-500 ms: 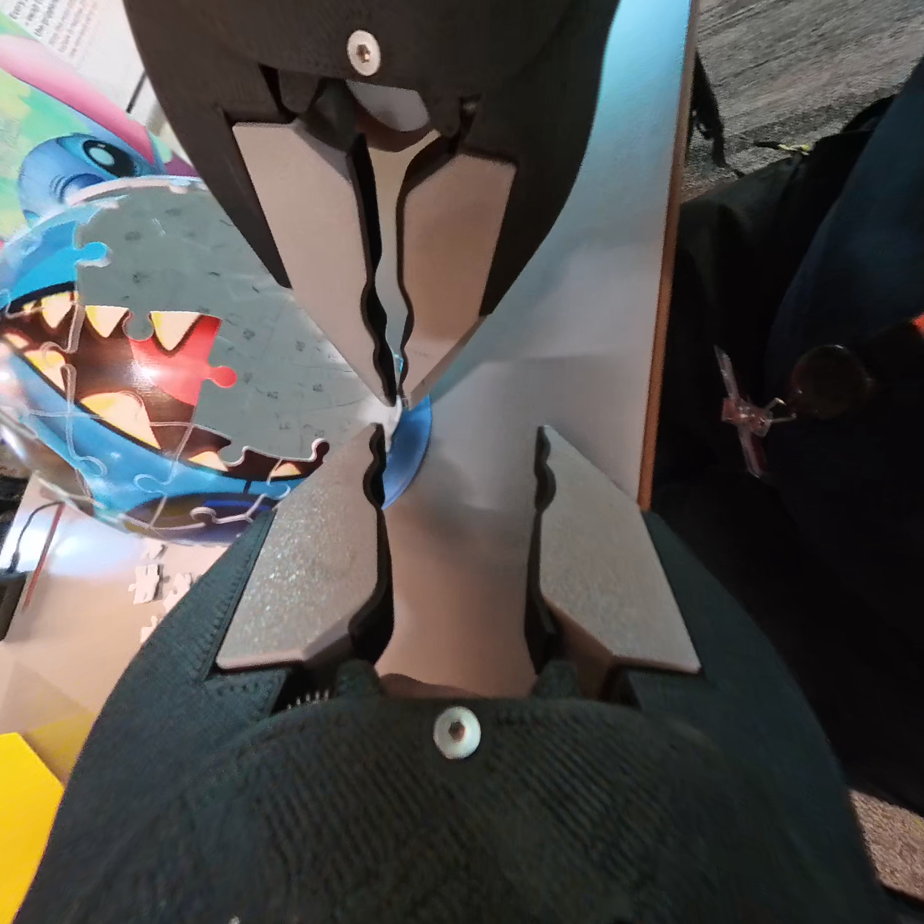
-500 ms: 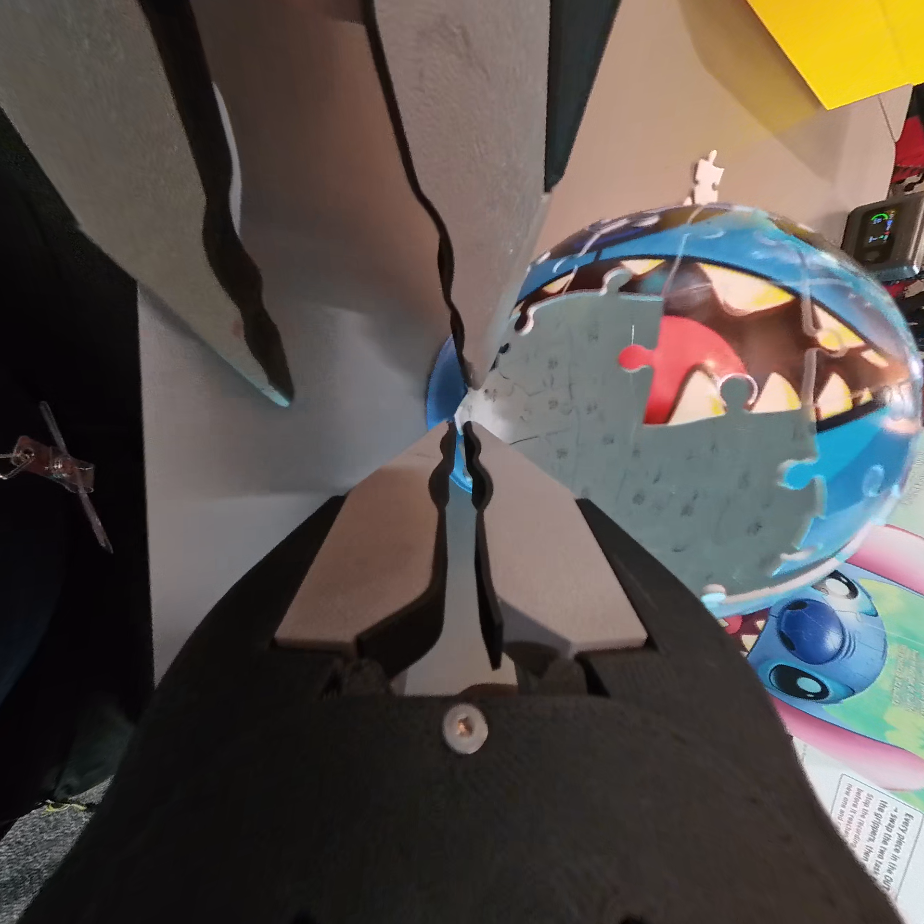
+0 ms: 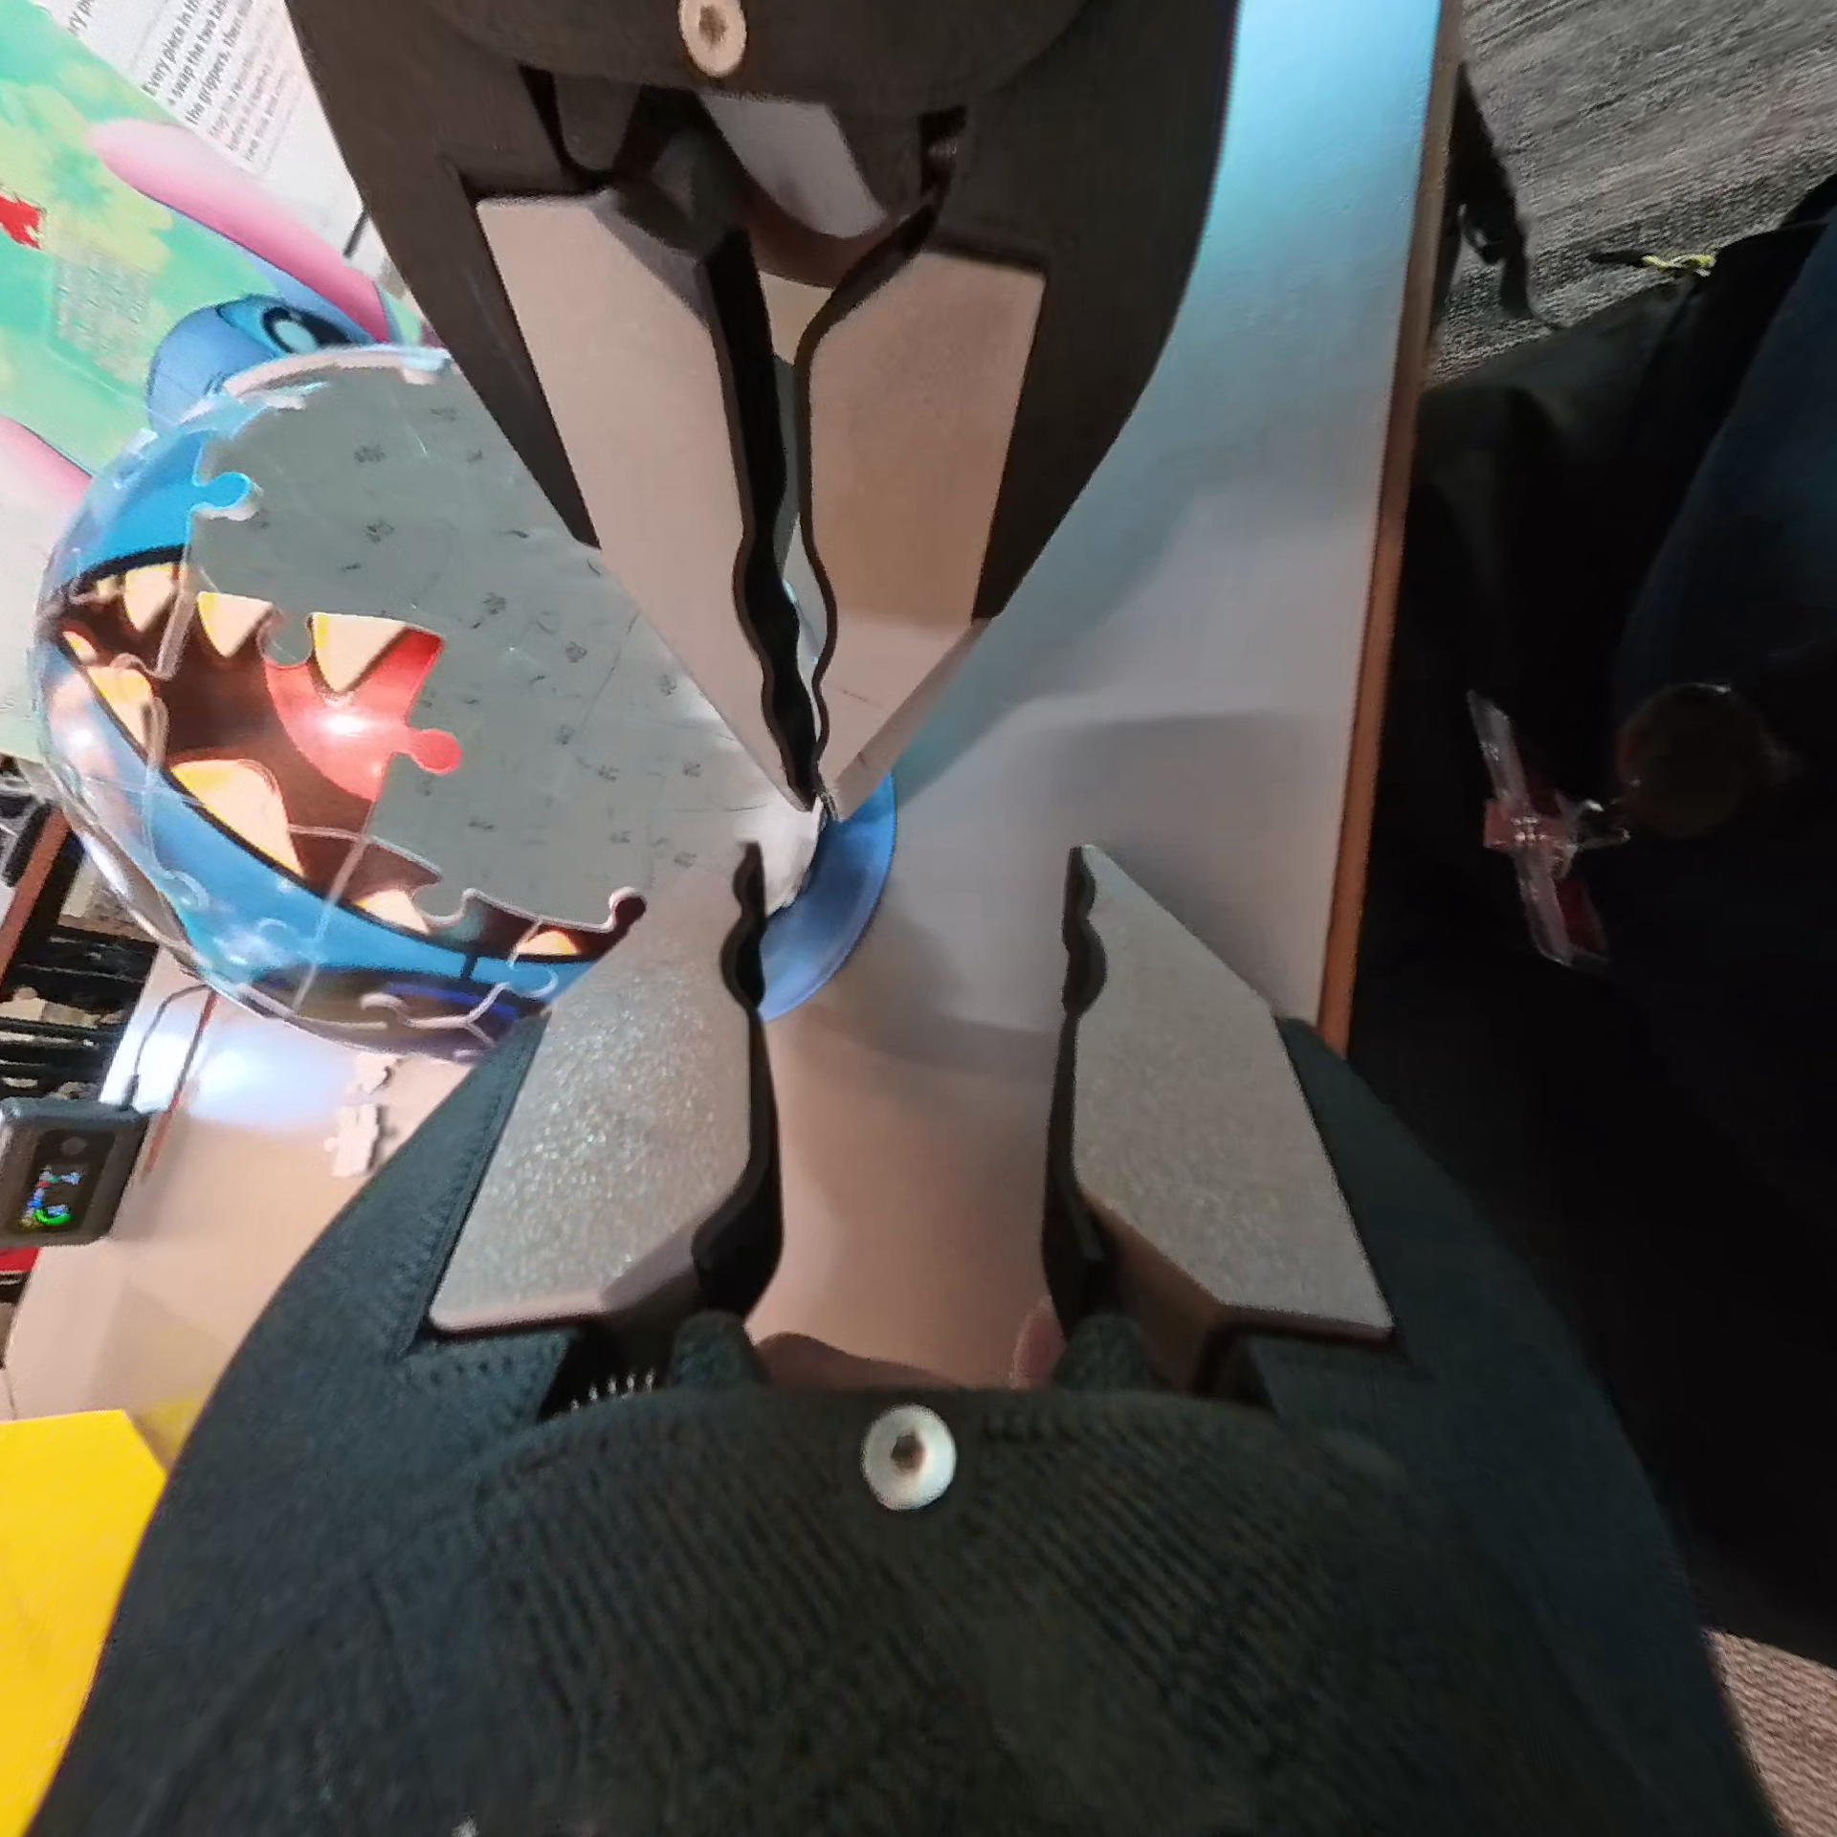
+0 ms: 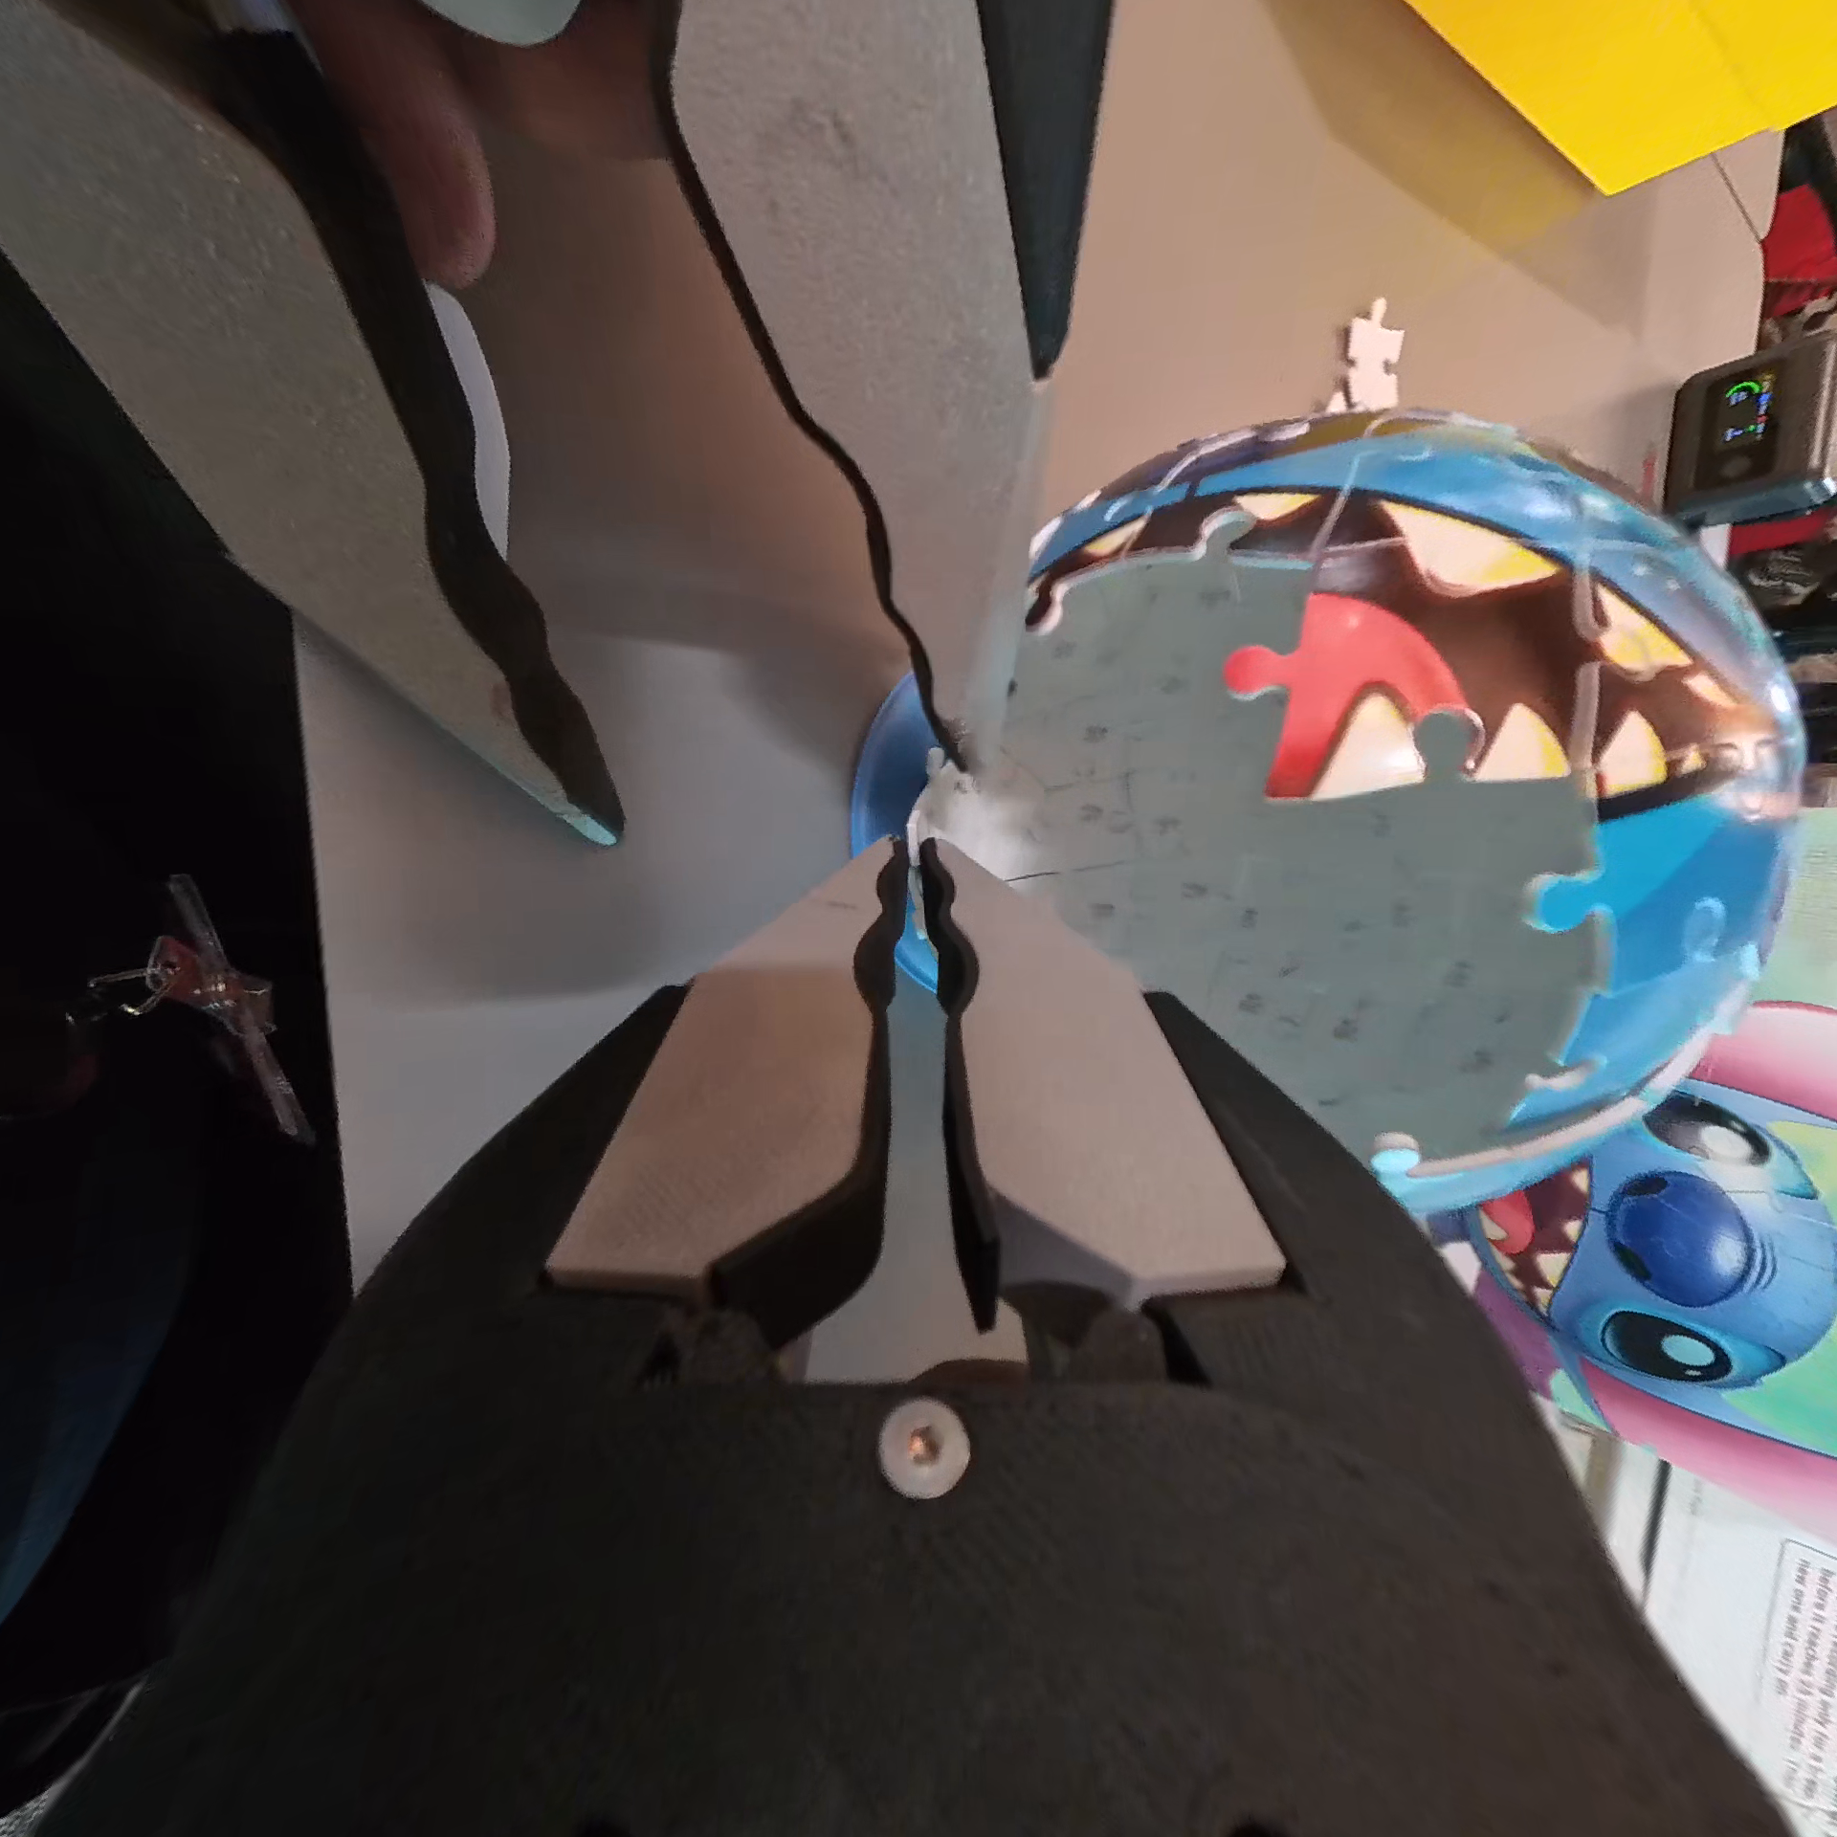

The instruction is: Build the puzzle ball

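The partly built puzzle ball (image 3: 417, 696) is a blue shell with a toothy mouth printed outside and a grey inside; it also shows in the right wrist view (image 4: 1342, 895). My right gripper (image 4: 917, 863) is shut on the thin rim of the ball, beside a curved blue part (image 4: 880, 785). In the left wrist view the right gripper (image 3: 817, 787) comes in from the top. My left gripper (image 3: 915, 880) is open and holds nothing; its left finger (image 3: 636, 1093) is close to the same rim. In the right wrist view it reaches down from above, jaws apart.
A colourful printed sheet (image 4: 1690, 1292) lies under the ball. Loose white puzzle pieces (image 3: 363, 1133) and a small device with a screen (image 3: 60, 1173) lie on the pale table (image 3: 1243, 696). A yellow object (image 4: 1610, 80) sits at one corner. The table edge (image 3: 1377, 616) borders dark bags. Only a small space, under 4 cm, lies between the two pairs of fingers.
Almost nothing. Both views have shifted a little; the right gripper stays shut on the rim and the left gripper stays open.
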{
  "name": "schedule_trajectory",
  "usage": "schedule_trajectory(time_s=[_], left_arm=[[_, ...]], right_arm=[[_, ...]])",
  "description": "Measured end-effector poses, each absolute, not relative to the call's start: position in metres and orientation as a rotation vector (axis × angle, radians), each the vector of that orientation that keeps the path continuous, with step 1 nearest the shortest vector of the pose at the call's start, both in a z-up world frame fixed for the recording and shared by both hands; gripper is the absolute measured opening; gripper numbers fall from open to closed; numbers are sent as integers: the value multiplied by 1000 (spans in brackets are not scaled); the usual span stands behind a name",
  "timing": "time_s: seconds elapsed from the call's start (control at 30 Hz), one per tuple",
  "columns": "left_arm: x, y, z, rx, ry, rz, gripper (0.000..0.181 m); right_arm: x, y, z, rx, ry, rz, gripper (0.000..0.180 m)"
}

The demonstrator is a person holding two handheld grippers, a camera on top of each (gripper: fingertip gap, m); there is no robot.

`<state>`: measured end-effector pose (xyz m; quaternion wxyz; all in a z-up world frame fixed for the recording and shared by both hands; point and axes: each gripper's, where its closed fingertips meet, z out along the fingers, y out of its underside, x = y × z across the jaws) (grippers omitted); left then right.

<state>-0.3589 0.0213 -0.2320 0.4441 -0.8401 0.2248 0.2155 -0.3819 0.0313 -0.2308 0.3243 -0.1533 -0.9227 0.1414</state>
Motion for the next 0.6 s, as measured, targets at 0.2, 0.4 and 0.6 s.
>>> schedule_trajectory(time_s=[0.2, 0.4, 0.6], left_arm=[[-361, 22, -233, -2089, 538, 510, 58], [-363, 21, -231, -2084, 551, 543, 62], [-360, 10, -228, -2072, 561, 557, 70]], right_arm=[[-384, 30, -228, -395, -2391, 368, 0], [-386, 30, -224, -420, -2342, 385, 0], [-385, 17, -216, -428, -2238, 481, 0]])
